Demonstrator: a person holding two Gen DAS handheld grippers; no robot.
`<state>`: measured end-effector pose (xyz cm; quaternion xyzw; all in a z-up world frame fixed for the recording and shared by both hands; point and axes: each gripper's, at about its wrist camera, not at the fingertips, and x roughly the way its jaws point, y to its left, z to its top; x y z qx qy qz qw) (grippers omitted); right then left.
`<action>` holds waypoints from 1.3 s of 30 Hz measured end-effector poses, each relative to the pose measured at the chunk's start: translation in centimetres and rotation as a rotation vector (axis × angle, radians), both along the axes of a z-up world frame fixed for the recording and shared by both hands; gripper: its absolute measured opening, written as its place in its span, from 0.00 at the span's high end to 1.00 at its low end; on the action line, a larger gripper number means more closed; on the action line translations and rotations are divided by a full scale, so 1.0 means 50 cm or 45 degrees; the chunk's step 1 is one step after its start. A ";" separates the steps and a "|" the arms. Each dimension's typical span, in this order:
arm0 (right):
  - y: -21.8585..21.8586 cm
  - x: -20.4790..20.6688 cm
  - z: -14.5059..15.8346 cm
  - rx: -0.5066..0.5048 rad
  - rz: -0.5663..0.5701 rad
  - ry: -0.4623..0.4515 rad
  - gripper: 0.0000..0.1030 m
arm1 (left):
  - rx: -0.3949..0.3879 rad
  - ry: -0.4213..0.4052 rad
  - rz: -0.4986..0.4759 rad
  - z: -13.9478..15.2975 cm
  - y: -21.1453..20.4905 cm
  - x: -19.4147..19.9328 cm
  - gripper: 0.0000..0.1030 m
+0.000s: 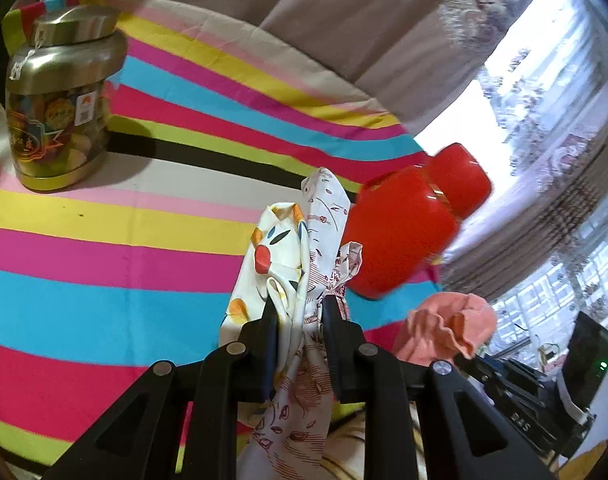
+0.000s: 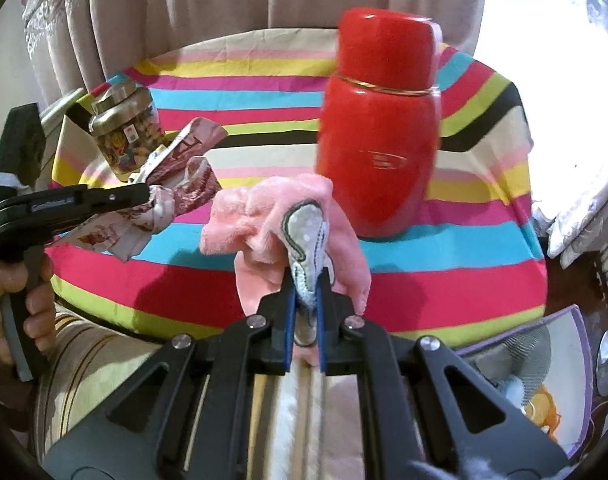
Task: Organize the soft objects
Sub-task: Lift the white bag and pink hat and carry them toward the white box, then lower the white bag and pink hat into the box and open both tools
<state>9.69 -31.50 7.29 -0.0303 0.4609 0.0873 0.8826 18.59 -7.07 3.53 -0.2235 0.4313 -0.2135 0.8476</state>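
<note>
Fingers of left gripper (image 1: 300, 304) squeeze bunched white printed cloths (image 1: 292, 248), lifted above bright striped tablecloth (image 1: 104, 260); lower cloth hidden behind black arms. Red jar (image 1: 400, 232) blurred behind.

Right view: right gripper (image 2: 308, 280) pinched tight on fluffy pink towel (image 2: 264, 208) with grey dotted patch, held above tablecloth edge; towel end hidden.

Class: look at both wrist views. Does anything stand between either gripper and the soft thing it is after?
Nothing does: each already has its cloth. The left gripper is shut on the printed white cloths, and the right gripper is shut on the pink fleece cloth. The red flask stands behind them on the striped tablecloth.
</note>
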 end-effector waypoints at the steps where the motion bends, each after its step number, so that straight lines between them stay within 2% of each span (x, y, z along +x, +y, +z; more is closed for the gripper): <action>1: -0.027 -0.019 0.016 0.013 -0.021 -0.011 0.89 | -0.014 -0.006 -0.011 0.005 -0.008 -0.009 0.79; 9: -0.130 -0.076 0.072 0.038 -0.129 -0.058 0.89 | -0.117 -0.014 -0.142 0.027 -0.095 -0.085 0.79; 17: -0.249 -0.150 0.099 0.014 -0.255 -0.078 0.89 | -0.149 -0.003 -0.292 0.049 -0.199 -0.148 0.79; 23: -0.318 -0.191 0.083 -0.025 -0.335 -0.055 0.89 | -0.089 0.003 -0.402 0.058 -0.308 -0.170 0.79; 31: -0.385 -0.207 0.041 -0.149 -0.450 0.056 0.89 | 0.051 -0.013 -0.679 0.072 -0.488 -0.162 0.79; 35: -0.417 -0.198 0.004 -0.249 -0.530 0.130 0.89 | 0.074 -0.012 -0.785 0.054 -0.555 -0.150 0.79; 39: -0.459 -0.187 -0.025 -0.260 -0.624 0.192 0.89 | 0.062 -0.003 -0.822 0.021 -0.583 -0.141 0.78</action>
